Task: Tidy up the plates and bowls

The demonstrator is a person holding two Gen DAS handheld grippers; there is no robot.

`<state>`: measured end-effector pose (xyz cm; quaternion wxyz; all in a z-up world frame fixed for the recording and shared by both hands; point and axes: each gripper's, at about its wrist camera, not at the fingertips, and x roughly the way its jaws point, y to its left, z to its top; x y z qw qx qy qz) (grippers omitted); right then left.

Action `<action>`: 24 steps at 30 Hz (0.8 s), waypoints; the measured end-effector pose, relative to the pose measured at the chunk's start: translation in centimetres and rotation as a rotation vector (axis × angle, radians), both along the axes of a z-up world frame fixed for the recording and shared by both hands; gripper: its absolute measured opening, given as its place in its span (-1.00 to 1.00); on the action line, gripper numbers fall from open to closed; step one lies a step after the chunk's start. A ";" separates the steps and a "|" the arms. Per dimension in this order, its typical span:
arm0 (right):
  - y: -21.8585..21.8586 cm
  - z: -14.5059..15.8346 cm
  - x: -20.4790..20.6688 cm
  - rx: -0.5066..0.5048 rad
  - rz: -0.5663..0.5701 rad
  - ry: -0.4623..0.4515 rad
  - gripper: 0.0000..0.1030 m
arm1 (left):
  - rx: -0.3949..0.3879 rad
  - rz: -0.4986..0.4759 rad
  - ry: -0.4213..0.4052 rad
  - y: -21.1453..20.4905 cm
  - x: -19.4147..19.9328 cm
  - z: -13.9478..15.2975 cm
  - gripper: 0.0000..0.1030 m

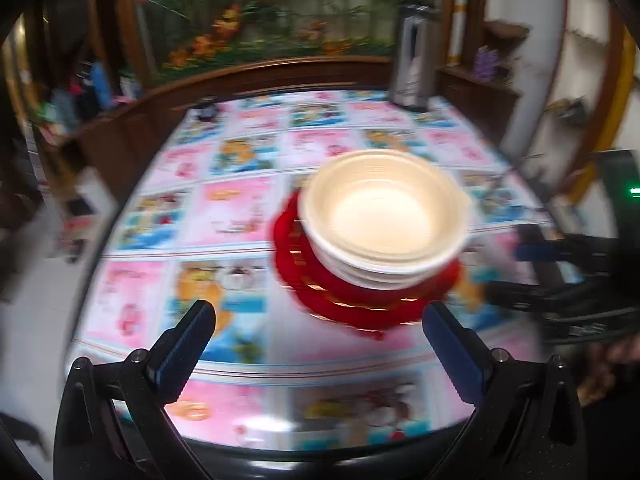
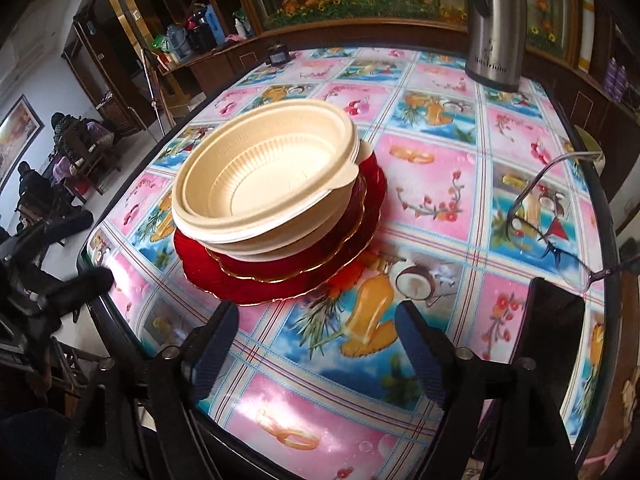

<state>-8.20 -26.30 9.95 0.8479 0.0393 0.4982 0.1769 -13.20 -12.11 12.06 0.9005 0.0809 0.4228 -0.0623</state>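
1. Stack: cream bowls (image 2: 266, 186) sit nested on red plates (image 2: 280, 276), near the centre of the desk (image 2: 460, 208), which carries a picture-tile cover.
2. Left gripper (image 1: 318, 328): tilted steeply down toward the desk; fingers (image 1: 180, 354) spread fully wide and empty. In the left wrist view the stack lies at 12 o'clock from the fingertips, apart from both pads. That view is motion-blurred.
3. Right gripper (image 2: 316, 328): also tilted steeply down; fingers (image 2: 212, 356) wide apart, holding nothing. In the right wrist view the stack lies at 11 o'clock from the fingertips, the nearest plate rim just beyond the left finger, not touching.
4. Steel flask (image 2: 496, 24): upright at the far desk edge, at 1 o'clock from the stack in the right wrist view.
5. Cable (image 2: 532, 196): lies on the desk at 3 o'clock from the stack.
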 end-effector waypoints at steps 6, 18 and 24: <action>-0.4 0.4 0.0 0.005 0.017 -0.021 0.71 | 0.085 0.090 0.050 -0.2 1.7 0.0 1.00; -1.0 0.8 0.1 0.017 0.052 -0.040 0.83 | 0.273 0.192 -0.056 -0.7 0.9 2.0 1.00; -1.0 0.9 -0.1 0.119 0.087 -0.046 0.99 | 0.307 0.136 -0.049 -1.8 0.6 1.2 1.00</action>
